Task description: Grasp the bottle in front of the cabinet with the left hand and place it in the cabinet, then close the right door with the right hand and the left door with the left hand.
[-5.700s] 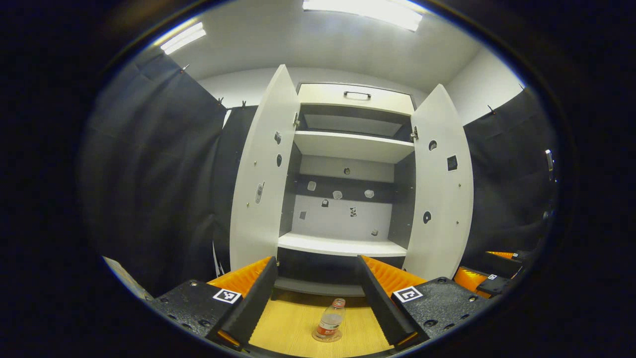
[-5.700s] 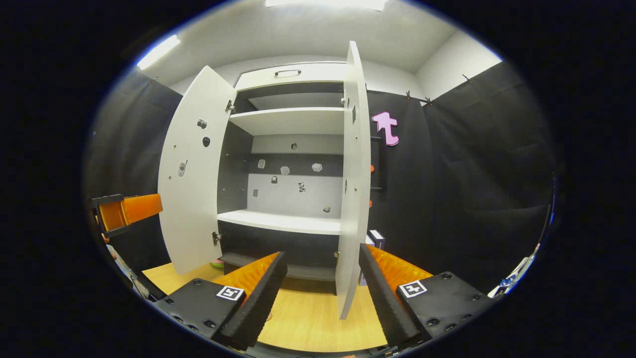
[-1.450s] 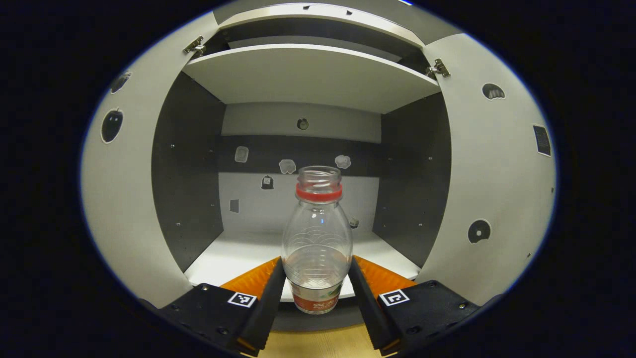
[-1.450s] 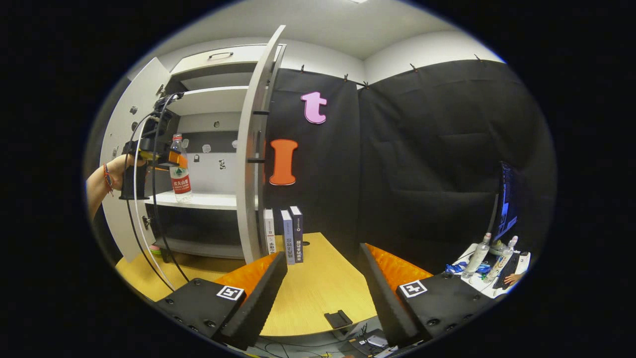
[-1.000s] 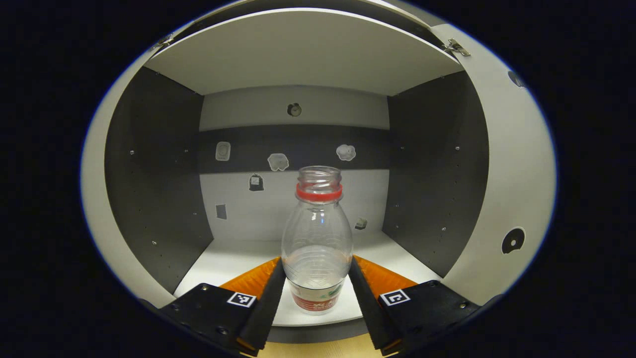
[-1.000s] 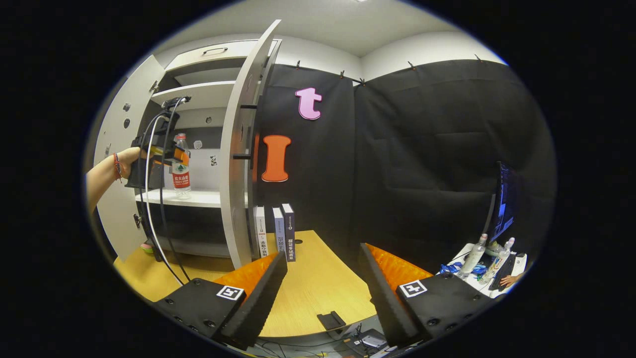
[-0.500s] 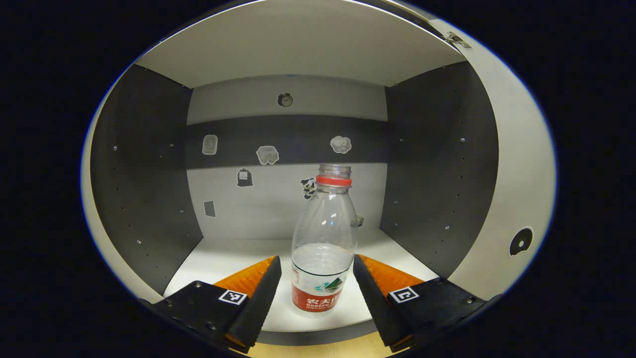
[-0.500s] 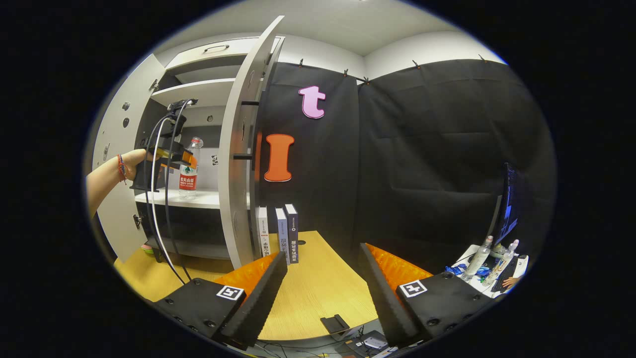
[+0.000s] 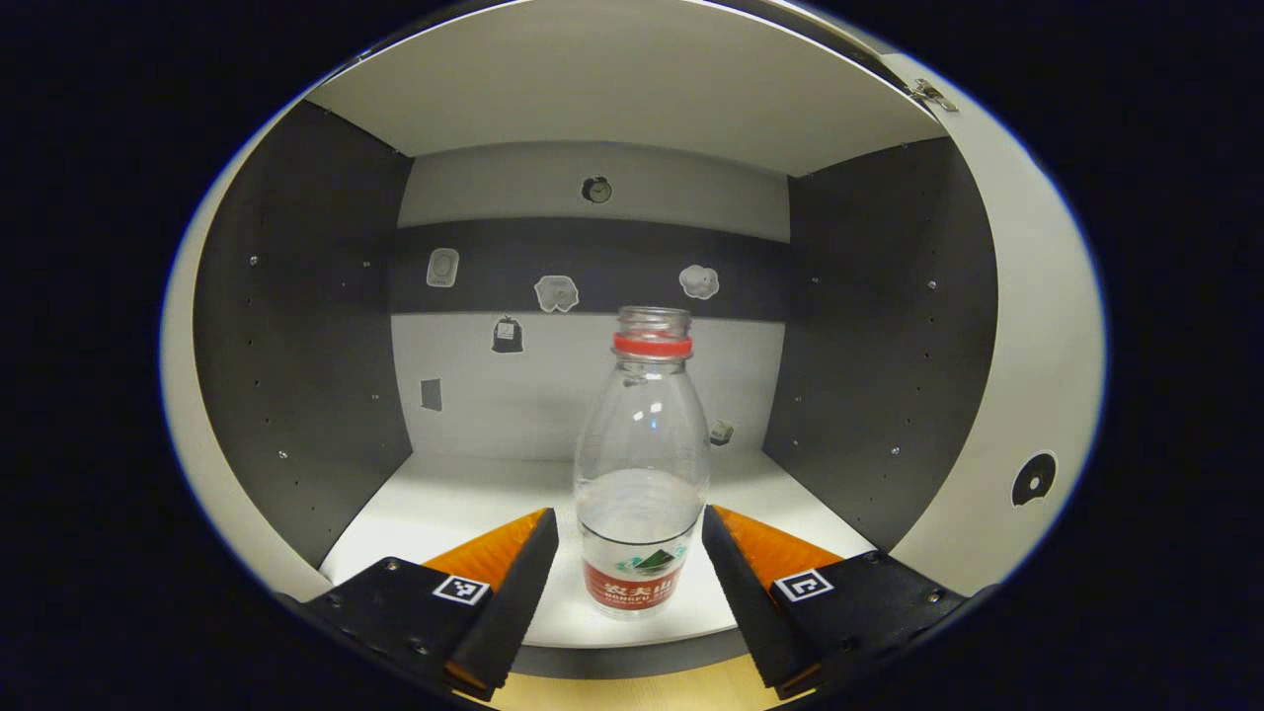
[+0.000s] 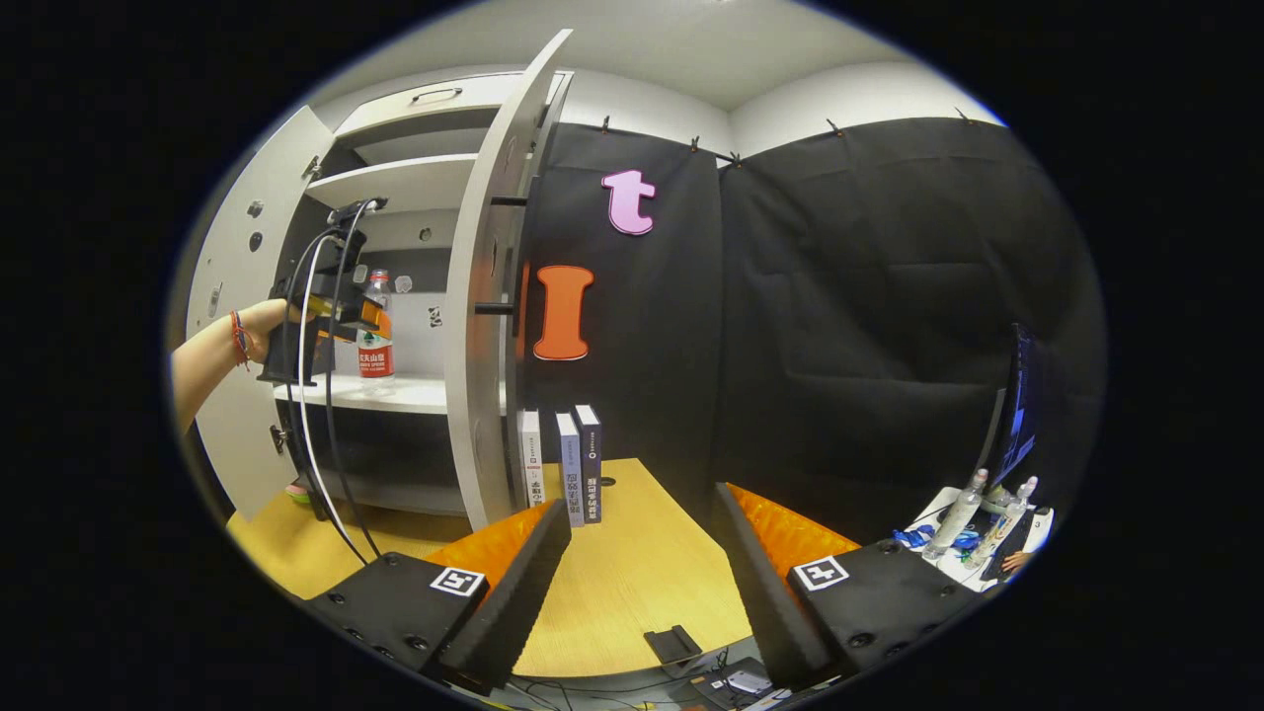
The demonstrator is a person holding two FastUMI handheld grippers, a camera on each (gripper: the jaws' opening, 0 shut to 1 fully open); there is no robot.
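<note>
the clear plastic bottle [image 9: 642,474], uncapped, with a red neck ring and a red label, is seen standing upright on the white shelf [image 9: 464,494] inside the cabinet [image 9: 296,296], near the shelf's front edge. it is flanked by the fingers of the left gripper [image 9: 630,563], which are spread wider than the bottle, with a gap visible on each side, so the bottle is released and not gripped. behind the bottle, small stickers [image 9: 556,292] are seen on the cabinet's back panel. in the right gripper view the bottle [image 10: 375,331] is shown on the same shelf, with the left gripper [image 10: 341,311] just in front of it, held by a hand [image 10: 259,326] with trailing cables. the right door [image 10: 484,296] of the cabinet is seen open, edge-on, to the right of the bottle; the left door [image 10: 237,296] is open too. three books [image 10: 563,464] are stood upright on the wooden table [image 10: 632,583] just beyond the right door. the right gripper [image 10: 642,573] is held over that table, well apart from the cabinet, its fingers spread wide with nothing between them.
</note>
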